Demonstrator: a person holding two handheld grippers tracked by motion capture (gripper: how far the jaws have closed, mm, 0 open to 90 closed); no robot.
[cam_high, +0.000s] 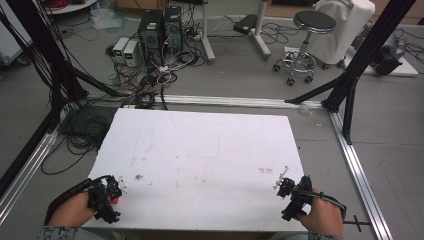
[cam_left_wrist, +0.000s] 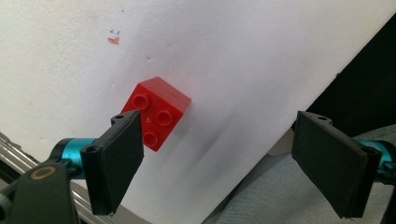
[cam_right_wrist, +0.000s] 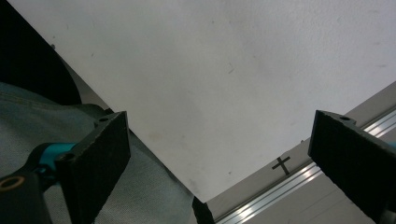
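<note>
Jaws of the left gripper (cam_left_wrist: 219, 161) are spread wide, nothing held; a red brick (cam_left_wrist: 156, 112) is seen on the white table (cam_left_wrist: 243, 56) just beyond one pad, left of centre. Jaws of the right gripper (cam_right_wrist: 224, 163) are likewise parted over bare tabletop at lower right.

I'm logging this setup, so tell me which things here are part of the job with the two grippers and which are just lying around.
Likely in play:
red brick, by the open left gripper
open right gripper
white table

Just lying about:
stool
computer towers
floor cables
</note>
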